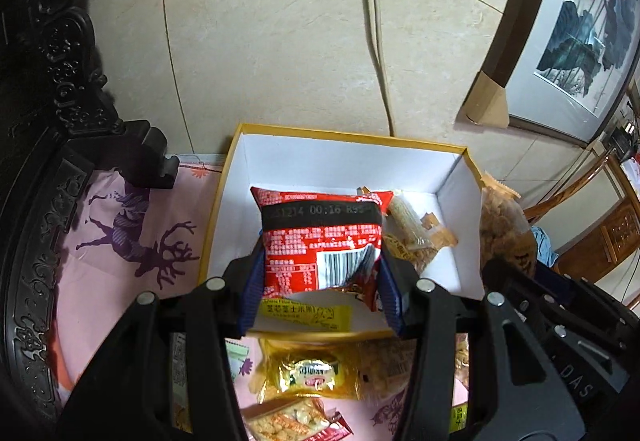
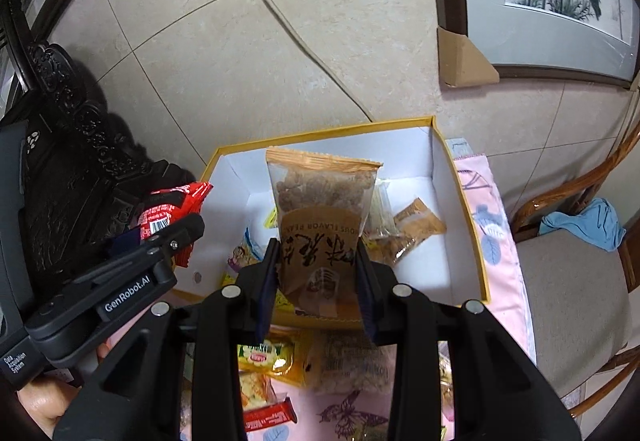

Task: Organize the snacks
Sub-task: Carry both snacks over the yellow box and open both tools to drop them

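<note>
Nearest your lens on the left wrist: black jointed finger arms with silver pivot pins, angled down toward the table. Your left gripper (image 1: 320, 261) has its blue-padded fingers (image 1: 390, 289) clamped on a red snack packet (image 1: 320, 237). The packet is glossy, puffed like a pillow, with a barcode and dense print facing you and a black date band across its upper part. It hangs over the near left part of the open box (image 1: 460, 197), above the rim.

The box is rectangular card, white inside, with yellow edges. It sits on a pink cloth (image 1: 108, 281) printed with purple deer, against a beige tiled wall. On its floor, far right, lie small clear and tan wrapped snacks (image 1: 416, 229).

Your right gripper (image 2: 318, 269) points down at much the same slant. Its fingers are closed on the lower half of a tall peanut bag (image 2: 320, 217), with a clear top showing brown lumps, a tan label below and a crimped orange seal. The bag stands upright in the grip, over the middle of the box. In this view your left tool sits at the left, a bare hand (image 2: 44, 407) beneath it.

On the cloth near you, short of the box: a gold foil packet (image 1: 316, 377), a crumbly clear-wrapped bar (image 1: 280, 421) and a small red stick (image 2: 268, 419).

At the far left is dark carved wood (image 1: 60, 61). A grey cable (image 1: 378, 41) runs down the wall. A framed painting (image 1: 580, 33) leans at the right.
</note>
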A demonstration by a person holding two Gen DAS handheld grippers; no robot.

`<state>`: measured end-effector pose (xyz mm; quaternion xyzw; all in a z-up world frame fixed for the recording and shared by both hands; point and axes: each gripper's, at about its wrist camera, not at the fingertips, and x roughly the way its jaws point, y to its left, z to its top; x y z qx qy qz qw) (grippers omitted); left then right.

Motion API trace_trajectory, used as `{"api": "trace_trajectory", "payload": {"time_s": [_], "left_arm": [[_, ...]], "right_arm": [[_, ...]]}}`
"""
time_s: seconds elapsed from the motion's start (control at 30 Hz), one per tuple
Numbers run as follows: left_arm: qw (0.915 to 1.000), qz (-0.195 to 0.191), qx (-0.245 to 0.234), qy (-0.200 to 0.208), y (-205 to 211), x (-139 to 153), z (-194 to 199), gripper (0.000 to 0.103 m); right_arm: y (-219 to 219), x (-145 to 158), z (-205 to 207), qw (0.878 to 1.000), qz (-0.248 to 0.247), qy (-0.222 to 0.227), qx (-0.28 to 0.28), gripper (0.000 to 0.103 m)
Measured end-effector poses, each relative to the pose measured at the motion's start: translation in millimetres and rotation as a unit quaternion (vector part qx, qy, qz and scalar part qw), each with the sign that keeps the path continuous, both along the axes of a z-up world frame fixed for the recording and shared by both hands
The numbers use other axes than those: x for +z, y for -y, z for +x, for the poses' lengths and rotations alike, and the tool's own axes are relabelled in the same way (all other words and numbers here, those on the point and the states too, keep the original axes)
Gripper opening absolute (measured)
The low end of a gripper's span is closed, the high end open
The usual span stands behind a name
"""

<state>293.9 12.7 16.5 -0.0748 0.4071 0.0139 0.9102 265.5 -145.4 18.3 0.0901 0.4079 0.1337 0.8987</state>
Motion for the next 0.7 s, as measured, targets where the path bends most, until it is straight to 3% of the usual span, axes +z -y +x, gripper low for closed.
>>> {"api": "trace_trajectory", "payload": {"time_s": [0.2,0.3,0.33,0.5,0.7], "left_arm": [[0.9999,0.004,0.001,-0.016,-3,-7,21,0.054],[0.9992,0.024,0.029,-0.013,-7,-6,28,0.084],[0.999,0.024,0.036,-0.008,-10,-4,28,0.094],[0.9987,0.004,0.051,-0.005,-30,4,23,0.095],[0.9971,-0.037,0.065,-0.013,-58,2,-14,0.095]], "right_arm": [[-5,-3,21,1.0,-0.004,-0.005,0.0,0.038],[-4,-4,36,1.0,-0.013,-0.013,-0.021,0.068],[0,-3,40,0.999,-0.015,-0.008,-0.038,0.069],[13,0,44,0.999,-0.006,-0.014,-0.044,0.07],[34,-9,17,0.999,-0.011,-0.036,-0.018,0.071]]}}
